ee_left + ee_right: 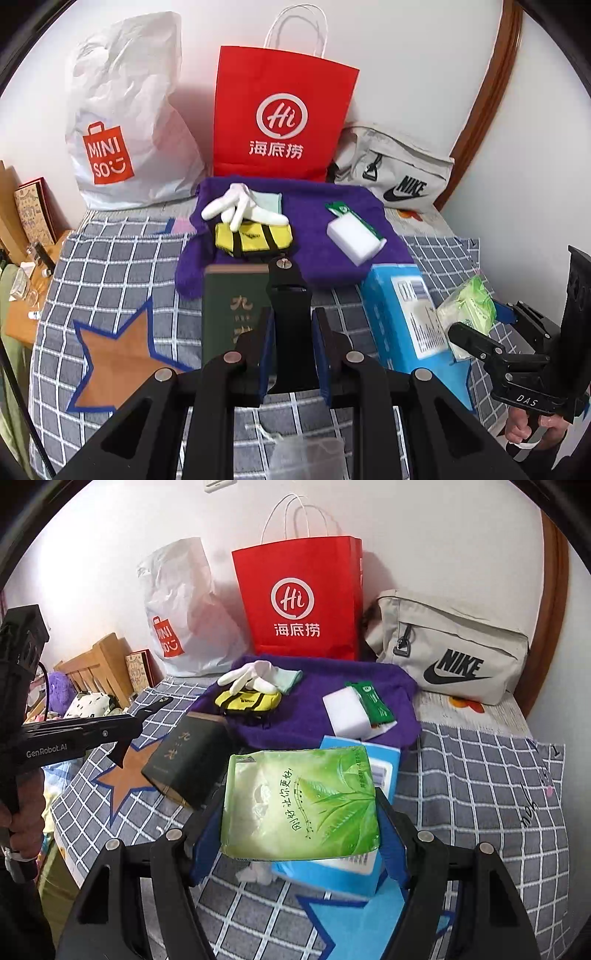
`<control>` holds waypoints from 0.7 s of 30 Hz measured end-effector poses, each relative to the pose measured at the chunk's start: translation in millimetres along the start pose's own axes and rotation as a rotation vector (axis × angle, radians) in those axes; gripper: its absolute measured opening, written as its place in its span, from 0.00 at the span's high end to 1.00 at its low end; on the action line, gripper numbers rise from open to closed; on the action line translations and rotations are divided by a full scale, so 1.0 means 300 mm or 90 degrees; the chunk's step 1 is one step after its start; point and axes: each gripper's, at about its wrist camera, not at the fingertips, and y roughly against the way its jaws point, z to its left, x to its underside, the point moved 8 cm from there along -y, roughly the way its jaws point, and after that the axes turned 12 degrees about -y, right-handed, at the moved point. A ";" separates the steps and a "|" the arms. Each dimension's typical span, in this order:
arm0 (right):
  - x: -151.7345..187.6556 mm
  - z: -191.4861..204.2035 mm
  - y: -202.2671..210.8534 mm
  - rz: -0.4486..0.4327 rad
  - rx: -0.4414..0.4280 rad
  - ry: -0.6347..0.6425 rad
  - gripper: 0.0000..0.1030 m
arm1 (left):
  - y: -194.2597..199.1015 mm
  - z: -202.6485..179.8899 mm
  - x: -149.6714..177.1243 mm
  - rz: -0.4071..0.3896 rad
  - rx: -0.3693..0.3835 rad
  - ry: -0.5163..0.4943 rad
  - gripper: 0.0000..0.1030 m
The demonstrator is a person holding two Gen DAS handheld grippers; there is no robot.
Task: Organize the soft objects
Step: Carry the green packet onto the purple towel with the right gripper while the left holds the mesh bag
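A: Where is the green tissue pack (301,805) held at this moment?

B: It is pinched between the blue pads of the right claw (301,834), lifted above the blue tissue box (332,871), which lies on the checked bedspread (480,794). The pack's film is seen to dent slightly at the pads.

A: And the left claw (293,343)?

B: Its jaws are spread and nothing is gripped; it is pointed over the dark green book (234,306), toward the purple towel (321,229).

A: How is the carry best done?

B: The pack is judged soft and slippery, so the pinch is best kept steady, firm enough that the film is not let slide, not so hard that the tissues are crushed. It is best kept level and lifted clear of the box before being moved sideways.

A: Where might it be taken?

B: That cannot be told. The red paper bag (299,594), the white Miniso bag (184,613) and the beige Nike pouch (454,653) stand at the wall as likely places. On the towel the white glove (251,674), the yellow pouch (247,699) and the white sponge (347,716) are to be passed over without being brushed.
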 end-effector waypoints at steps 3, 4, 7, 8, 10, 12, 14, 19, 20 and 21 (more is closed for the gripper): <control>-0.037 0.001 -0.026 -0.003 0.001 0.003 0.30 | -0.021 0.027 -0.031 -0.004 0.001 0.004 0.81; -0.055 0.003 -0.039 -0.003 -0.001 0.003 0.30 | -0.029 0.036 -0.043 -0.007 0.003 0.005 0.81; -0.101 0.007 -0.072 -0.005 -0.002 0.008 0.30 | -0.052 0.059 -0.076 -0.012 0.007 0.011 0.81; -0.116 0.005 -0.085 -0.005 0.002 0.011 0.30 | -0.064 0.069 -0.089 -0.013 0.006 0.012 0.81; -0.143 -0.001 -0.110 -0.005 0.005 0.011 0.30 | -0.087 0.082 -0.103 -0.008 0.000 0.014 0.81; -0.167 -0.007 -0.137 -0.001 0.000 0.008 0.30 | -0.107 0.092 -0.119 -0.008 0.004 0.013 0.81; -0.191 -0.014 -0.168 0.003 -0.002 0.008 0.30 | -0.130 0.108 -0.131 -0.009 0.005 0.014 0.81; -0.251 -0.041 -0.252 0.015 -0.003 0.012 0.30 | -0.204 0.166 -0.154 -0.004 0.009 0.026 0.81; -0.266 -0.052 -0.277 0.019 -0.005 0.010 0.30 | -0.218 0.175 -0.158 -0.002 0.010 0.030 0.81; -0.276 -0.058 -0.293 0.022 -0.005 0.009 0.30 | -0.239 0.190 -0.165 0.001 0.011 0.035 0.81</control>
